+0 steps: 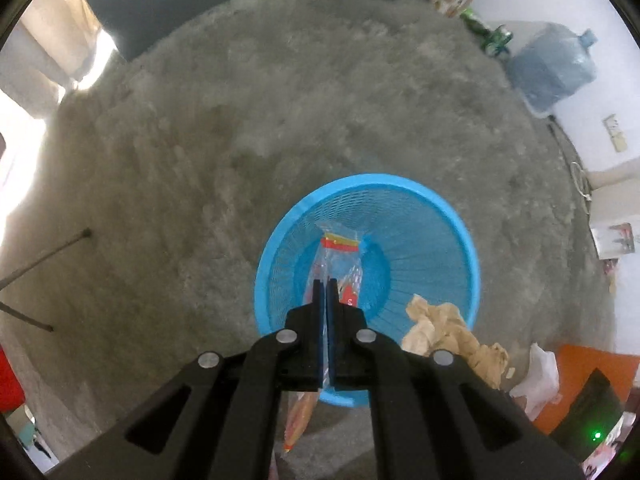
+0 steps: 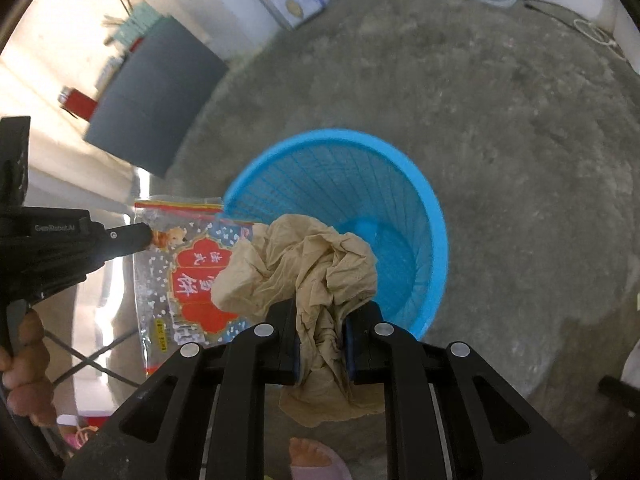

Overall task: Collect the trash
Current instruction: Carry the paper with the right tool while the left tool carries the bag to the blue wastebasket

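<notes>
Crumpled beige paper (image 2: 304, 276) sits pinched in the right gripper (image 2: 320, 350) above the blue mesh plastic basket (image 2: 434, 216); the left gripper (image 1: 325, 288) pinches a clear printed snack bag (image 1: 340, 258). Centre each over the opening before releasing. Only the right view shows the bag's red label.

Lower half of clear snack bag (image 1: 340, 264) hidden behind left gripper (image 1: 325, 284), only a strip visible below the blue basket (image 1: 460, 216) rim. Near rim of basket covered by gripper body. Crumpled brown paper (image 2: 304, 264) blocks near wall and part of basket floor in right wrist view; its tail pinched out of sight inside right gripper (image 2: 320, 332). Print on bag too small to read. Hand (image 2: 24, 360) left of basket cut by frame edge. Foot (image 2: 312, 456) below basket cropped at bottom. Far shelf items blurred.
</notes>
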`<move>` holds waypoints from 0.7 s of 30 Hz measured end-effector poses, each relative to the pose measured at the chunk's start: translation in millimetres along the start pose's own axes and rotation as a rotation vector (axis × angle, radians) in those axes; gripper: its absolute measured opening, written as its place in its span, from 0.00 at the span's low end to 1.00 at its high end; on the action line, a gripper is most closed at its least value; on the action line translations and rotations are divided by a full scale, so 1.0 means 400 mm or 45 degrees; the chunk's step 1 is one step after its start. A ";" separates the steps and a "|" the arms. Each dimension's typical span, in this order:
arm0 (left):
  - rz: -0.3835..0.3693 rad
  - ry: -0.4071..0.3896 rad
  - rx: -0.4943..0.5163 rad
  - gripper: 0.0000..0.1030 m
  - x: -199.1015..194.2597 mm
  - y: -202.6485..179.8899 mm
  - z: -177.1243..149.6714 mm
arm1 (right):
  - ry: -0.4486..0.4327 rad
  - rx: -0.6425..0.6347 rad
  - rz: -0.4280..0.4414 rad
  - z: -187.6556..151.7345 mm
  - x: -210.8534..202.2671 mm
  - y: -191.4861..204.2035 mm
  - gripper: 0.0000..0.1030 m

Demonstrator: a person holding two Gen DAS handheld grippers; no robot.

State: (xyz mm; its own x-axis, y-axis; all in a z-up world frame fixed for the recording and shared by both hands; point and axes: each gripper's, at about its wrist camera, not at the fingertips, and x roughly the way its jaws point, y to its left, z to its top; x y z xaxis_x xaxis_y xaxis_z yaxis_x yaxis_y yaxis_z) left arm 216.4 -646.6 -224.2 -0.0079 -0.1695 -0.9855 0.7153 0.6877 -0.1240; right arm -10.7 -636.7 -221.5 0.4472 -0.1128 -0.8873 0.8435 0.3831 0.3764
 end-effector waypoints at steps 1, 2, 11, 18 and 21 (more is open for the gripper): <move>-0.001 0.014 -0.007 0.04 0.015 0.001 -0.002 | 0.020 -0.006 -0.010 0.004 0.012 0.002 0.18; -0.011 0.033 -0.022 0.04 0.034 0.002 0.003 | 0.043 -0.019 -0.013 0.010 0.027 0.004 0.19; -0.032 0.015 -0.043 0.52 0.029 -0.023 0.017 | 0.061 -0.096 -0.040 0.051 0.071 0.038 0.54; -0.056 -0.050 -0.058 0.56 -0.076 -0.029 0.009 | -0.050 -0.068 -0.058 0.066 -0.001 0.002 0.56; -0.076 -0.100 -0.040 0.58 -0.146 -0.036 -0.005 | -0.090 -0.055 -0.081 0.069 -0.039 -0.013 0.56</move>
State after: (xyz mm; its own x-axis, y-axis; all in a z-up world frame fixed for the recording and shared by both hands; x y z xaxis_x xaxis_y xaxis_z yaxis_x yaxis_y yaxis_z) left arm 205.0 -645.2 -165.0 0.0058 -0.2651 -0.9642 0.6926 0.6965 -0.1873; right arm -13.8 -662.2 -202.2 0.4141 -0.2020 -0.8875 0.8580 0.4123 0.3065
